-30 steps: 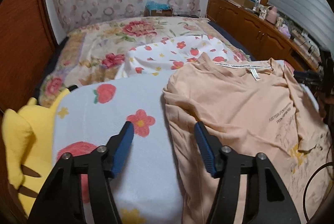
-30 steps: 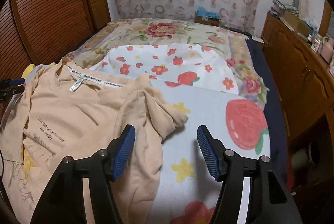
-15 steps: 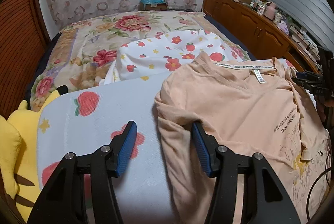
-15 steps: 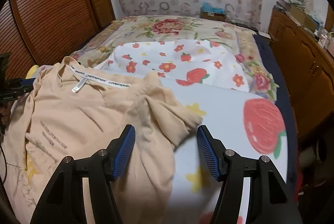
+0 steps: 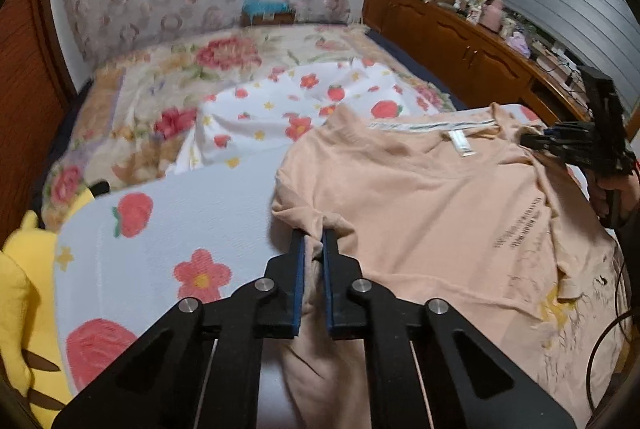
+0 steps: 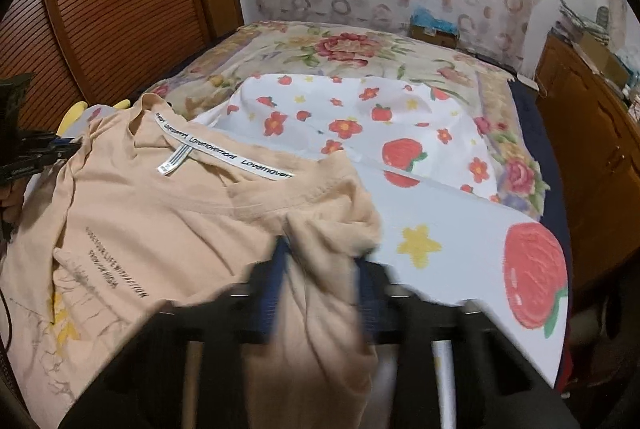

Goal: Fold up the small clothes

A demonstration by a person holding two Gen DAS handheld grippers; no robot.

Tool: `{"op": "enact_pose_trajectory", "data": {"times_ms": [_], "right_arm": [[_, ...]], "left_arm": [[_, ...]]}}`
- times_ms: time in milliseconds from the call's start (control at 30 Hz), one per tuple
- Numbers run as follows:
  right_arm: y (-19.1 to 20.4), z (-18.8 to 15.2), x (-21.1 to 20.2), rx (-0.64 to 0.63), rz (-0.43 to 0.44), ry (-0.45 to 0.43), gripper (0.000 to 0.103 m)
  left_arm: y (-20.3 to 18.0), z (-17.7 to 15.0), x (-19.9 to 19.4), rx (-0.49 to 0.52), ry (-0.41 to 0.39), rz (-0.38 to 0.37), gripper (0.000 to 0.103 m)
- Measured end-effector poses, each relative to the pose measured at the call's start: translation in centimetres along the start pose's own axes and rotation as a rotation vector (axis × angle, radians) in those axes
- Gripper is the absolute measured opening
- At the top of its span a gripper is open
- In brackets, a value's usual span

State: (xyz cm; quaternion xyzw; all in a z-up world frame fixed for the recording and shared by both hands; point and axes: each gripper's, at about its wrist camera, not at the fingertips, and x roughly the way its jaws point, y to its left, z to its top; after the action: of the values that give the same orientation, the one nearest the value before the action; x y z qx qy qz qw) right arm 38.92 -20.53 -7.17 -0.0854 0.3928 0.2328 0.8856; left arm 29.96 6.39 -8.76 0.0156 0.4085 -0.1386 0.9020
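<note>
A peach T-shirt [image 5: 440, 197] [image 6: 160, 221] lies spread on the bed, collar label facing up. In the left wrist view my left gripper [image 5: 314, 241] has its jaws closing tight on the shirt's left sleeve, with the fabric pinched between the blue pads. My right gripper [image 6: 320, 261] is blurred; its jaws are closing on the bunched right sleeve, which fills the gap between the pads. Each gripper also shows small in the other view, the right gripper [image 5: 534, 141] by the far shoulder and the left gripper [image 6: 66, 149] at the opposite one.
The shirt rests on a pale blanket [image 5: 160, 229] printed with strawberries and flowers. A white floral garment [image 6: 360, 117] lies behind it. A yellow plush toy [image 5: 24, 289] sits at the bed's left edge. Wooden cabinets [image 5: 460, 41] line the right side, and a slatted wooden door [image 6: 100, 9] the left.
Both grippers moved forward over the shirt's sleeves and went from wide open to closing on the fabric. The left sleeve is now pinched and bunched up.
</note>
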Motion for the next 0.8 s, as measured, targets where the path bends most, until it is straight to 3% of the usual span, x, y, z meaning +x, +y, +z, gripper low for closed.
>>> {"op": "enact_pose_trajectory", "data": {"times_ms": [167,400,600,800], "right_arm": [[1.2,-0.8,-3.1,-0.012,-0.009,-0.077,0.009],[3.5,-4.6,-11.2,-0.012,0.001,-0.215,0.009],[5.5,-10.9,-16.5,-0.007,0.032,-0.261,0.008],[7.7,-17.6,-19.1,0.018,0.070,-0.266,0.009]], "left_arm": [[-1.9,-0.5,-5.0,0.009,-0.107,0.010,0.008],[-4.5,-3.3,-12.5,0.043,-0.218,0.028,0.008],[-5.7,-8.7,-16.3,0.050,-0.237,0.014,0.008],[-5.6,-14.2,-19.2,-0.016,-0.254,0.035,0.008]]}}
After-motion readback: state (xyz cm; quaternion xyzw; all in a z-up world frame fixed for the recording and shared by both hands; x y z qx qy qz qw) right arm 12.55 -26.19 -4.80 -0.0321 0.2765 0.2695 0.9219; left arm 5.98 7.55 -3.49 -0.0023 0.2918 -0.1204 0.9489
